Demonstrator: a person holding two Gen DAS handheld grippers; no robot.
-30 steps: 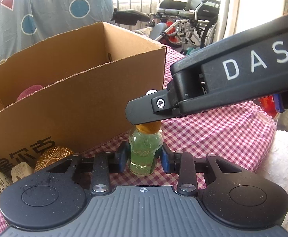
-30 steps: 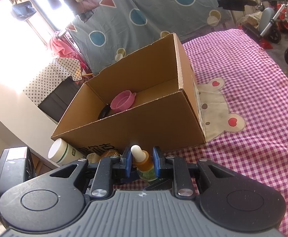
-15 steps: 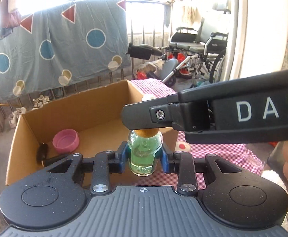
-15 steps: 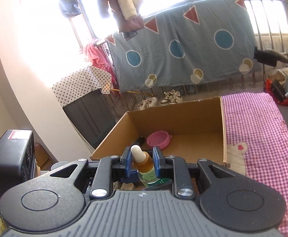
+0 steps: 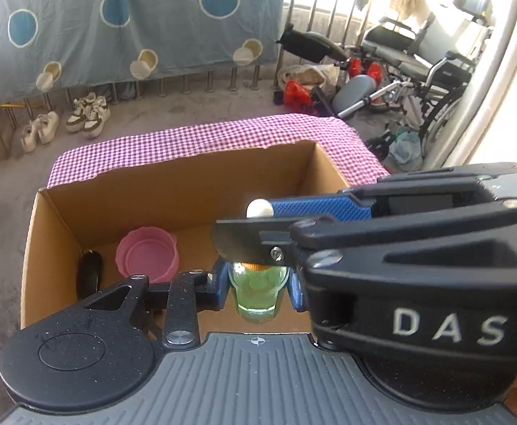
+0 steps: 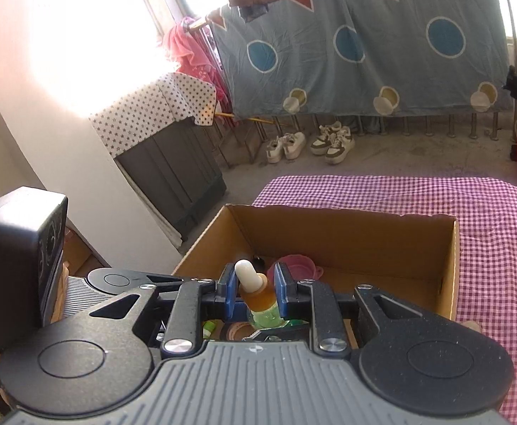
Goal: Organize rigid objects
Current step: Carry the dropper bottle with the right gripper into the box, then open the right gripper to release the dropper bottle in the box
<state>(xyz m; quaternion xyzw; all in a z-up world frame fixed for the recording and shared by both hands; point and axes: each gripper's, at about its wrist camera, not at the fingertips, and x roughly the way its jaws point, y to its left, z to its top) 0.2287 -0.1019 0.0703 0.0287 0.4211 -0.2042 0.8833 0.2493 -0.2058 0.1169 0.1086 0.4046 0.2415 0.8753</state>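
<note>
A small dropper bottle point(image 5: 256, 295) with a green glass body, an orange collar and a white rubber bulb point(image 6: 246, 273) hangs above the open cardboard box point(image 5: 173, 191). My left gripper point(image 5: 258, 283) is shut on the green body. My right gripper point(image 6: 256, 288) is shut on the orange collar just under the bulb; in the left wrist view it point(image 5: 254, 221) reaches in from the right across the bottle's top. Inside the box lie a pink bowl point(image 5: 147, 253) and a dark oblong object point(image 5: 90, 272). The bowl point(image 6: 299, 265) also shows past the bottle in the right wrist view.
The box stands on a purple checked cloth point(image 6: 488, 248) that spreads to its right and behind it. Beyond are sneakers point(image 5: 88, 117) on the floor, a wheelchair point(image 5: 425, 71), a hanging blue sheet point(image 6: 364, 46) and a dark cabinet point(image 6: 173, 177). Small items point(image 6: 237, 331) lie below the right gripper.
Both grippers have risen with the bottle from the cloth in front of the box to above its open top. The views now look down into the box.
</note>
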